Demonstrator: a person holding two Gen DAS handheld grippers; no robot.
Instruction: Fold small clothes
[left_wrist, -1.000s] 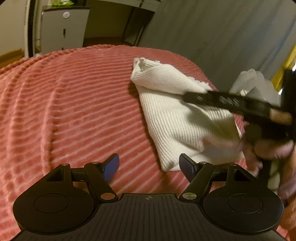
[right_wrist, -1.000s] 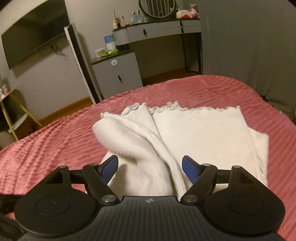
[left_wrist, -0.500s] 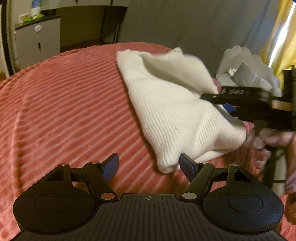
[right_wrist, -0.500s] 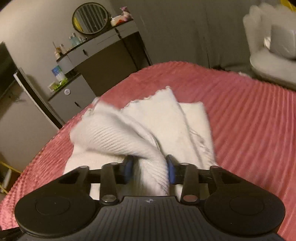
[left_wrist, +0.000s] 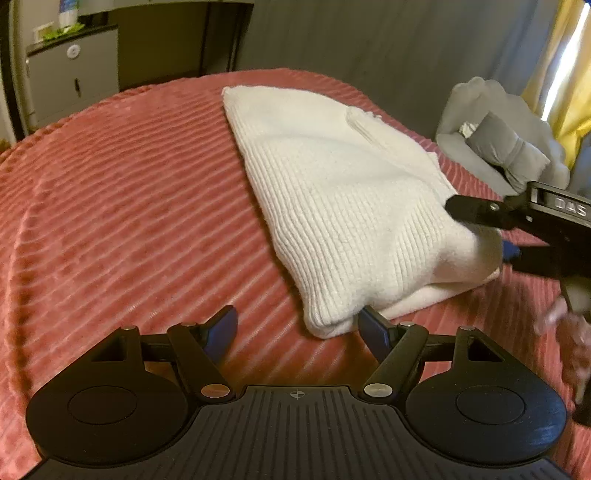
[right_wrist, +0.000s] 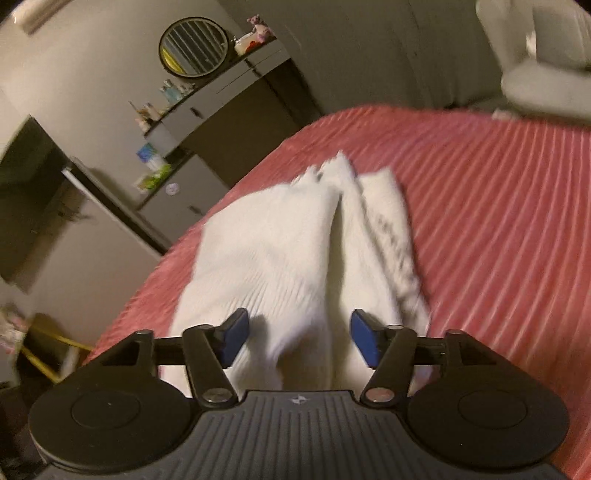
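Red striped bedding (left_wrist: 129, 192) covers the bed. On it lies a folded white knit top (left_wrist: 343, 206) (soft and ribbed). To the left, the left gripper (left_wrist: 297, 328) is spread wide, holding nothing. The right gripper (right_wrist: 297, 338) is opening, cloth between its blue pads (right_wrist: 364, 338).

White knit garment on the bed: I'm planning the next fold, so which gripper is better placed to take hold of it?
Probably the right. The right gripper already has the white knit garment bunched between its opening jaws. The left gripper hangs open over the red bedspread, only beside the garment's near corner.
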